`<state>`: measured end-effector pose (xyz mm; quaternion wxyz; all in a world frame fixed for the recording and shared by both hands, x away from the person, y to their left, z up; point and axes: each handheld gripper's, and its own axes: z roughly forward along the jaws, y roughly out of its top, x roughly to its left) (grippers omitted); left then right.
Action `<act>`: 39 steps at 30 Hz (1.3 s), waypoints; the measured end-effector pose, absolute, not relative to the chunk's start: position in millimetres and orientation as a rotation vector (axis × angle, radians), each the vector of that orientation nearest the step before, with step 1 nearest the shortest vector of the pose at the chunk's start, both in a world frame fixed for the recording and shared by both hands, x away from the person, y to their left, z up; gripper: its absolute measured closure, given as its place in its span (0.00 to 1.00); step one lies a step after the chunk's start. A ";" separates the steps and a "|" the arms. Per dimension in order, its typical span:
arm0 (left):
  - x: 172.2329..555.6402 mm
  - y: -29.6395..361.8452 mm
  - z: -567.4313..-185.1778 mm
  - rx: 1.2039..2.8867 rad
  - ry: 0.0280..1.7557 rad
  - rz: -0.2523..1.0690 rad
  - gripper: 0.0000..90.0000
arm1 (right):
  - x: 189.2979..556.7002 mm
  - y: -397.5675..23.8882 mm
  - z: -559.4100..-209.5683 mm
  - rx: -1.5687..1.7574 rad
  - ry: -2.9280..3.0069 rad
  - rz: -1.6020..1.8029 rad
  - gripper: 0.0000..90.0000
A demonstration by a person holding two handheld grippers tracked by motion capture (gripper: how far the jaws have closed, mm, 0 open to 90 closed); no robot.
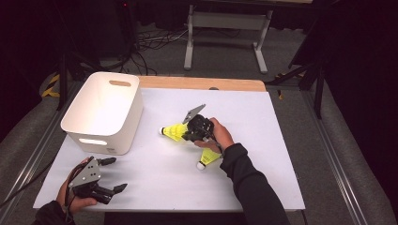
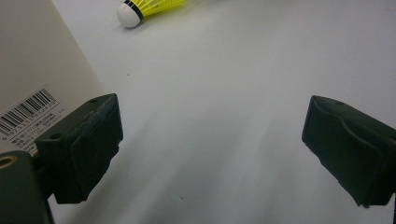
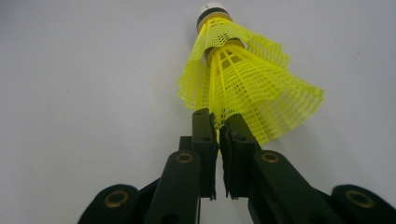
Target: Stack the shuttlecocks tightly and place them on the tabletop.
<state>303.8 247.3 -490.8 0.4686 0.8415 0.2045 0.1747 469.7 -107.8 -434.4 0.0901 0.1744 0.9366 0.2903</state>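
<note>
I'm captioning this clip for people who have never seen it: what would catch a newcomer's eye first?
The bright yellow mesh-skirted shuttlecocks, nested one in another, stand out at the table's middle, their skirt edge pinched in the right gripper. Another yellow shuttlecock lies on the white table by the person's sleeve. The big white plastic bin sits at the left, the open left gripper before it.
</note>
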 end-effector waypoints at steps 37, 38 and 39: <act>301.9 246.2 -489.9 2.056 0.487 0.445 0.06 | 441.5 -143.9 -402.7 0.595 2.573 1.004 0.48; 301.6 246.0 -489.9 2.058 0.488 0.449 0.06 | 440.1 -145.6 -402.3 0.598 2.564 1.011 0.46; 301.6 246.0 -489.9 2.058 0.488 0.449 0.06 | 438.2 -148.0 -401.8 0.604 2.549 1.017 0.44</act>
